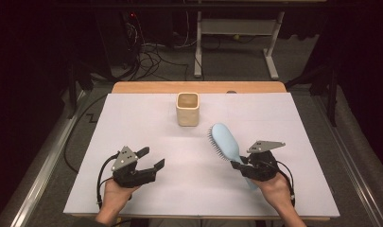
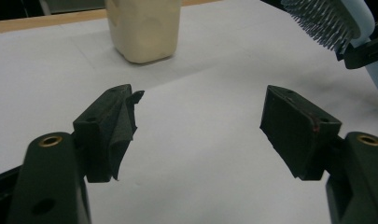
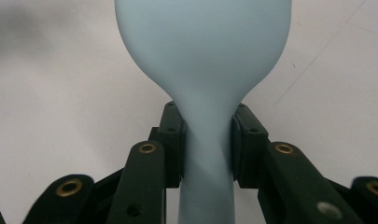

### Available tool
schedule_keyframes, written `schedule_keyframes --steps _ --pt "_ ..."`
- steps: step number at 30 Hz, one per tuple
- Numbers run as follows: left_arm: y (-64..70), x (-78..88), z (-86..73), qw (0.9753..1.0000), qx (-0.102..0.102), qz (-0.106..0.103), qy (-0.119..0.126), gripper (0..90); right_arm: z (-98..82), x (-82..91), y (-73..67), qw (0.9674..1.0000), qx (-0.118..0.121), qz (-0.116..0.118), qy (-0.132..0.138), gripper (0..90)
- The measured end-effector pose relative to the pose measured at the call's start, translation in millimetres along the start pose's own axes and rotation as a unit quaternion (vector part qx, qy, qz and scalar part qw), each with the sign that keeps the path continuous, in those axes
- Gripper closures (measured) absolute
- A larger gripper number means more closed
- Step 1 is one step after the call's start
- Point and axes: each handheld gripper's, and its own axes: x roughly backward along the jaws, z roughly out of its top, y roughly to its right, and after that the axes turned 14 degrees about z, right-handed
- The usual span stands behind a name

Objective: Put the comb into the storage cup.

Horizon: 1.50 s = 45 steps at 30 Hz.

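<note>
- I am holding the light blue hairbrush (image 1: 225,142) by its handle neck in my right gripper (image 1: 239,165), pads pinching both sides
- Its long axis is running away from me, head tilted toward the beige square cup (image 1: 187,109), bristles facing left
- My left gripper (image 1: 151,159) is hovering with jaws spread and nothing between them, the brush well off to its right
- The right hand is nearer the cup

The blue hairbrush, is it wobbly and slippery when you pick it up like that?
Probably stiff: the hairbrush sticks straight out from the right tongs without drooping. Its smooth handle looks a bit slippery, so it might twist. The big head beyond the grip could make it dip.
</note>
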Motion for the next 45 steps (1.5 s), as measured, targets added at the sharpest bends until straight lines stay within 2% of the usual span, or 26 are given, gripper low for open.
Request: schedule_keyframes --steps 8,25,38,45 --pt "12.4 -11.4 6.2 0.9997 -0.011 -0.019 -0.005 26.9 0.3 0.2 -0.5 1.0000 0.000 0.002 0.002 70.6" --pt "32.0 -28.8 18.9 0.9986 -0.020 -0.049 -0.007 26.8 1.6 -1.6 -1.2 1.0000 0.001 0.003 0.003 70.6" --pt "42.8 -38.7 28.0 0.9975 -0.030 -0.063 -0.009 26.9 2.7 -1.8 -1.9 1.0000 0.005 0.004 0.005 70.6" --pt "46.6 -44.9 31.3 0.9978 -0.025 -0.060 -0.014 27.2 4.0 -2.9 -1.8 1.0000 0.005 0.005 0.004 70.6"
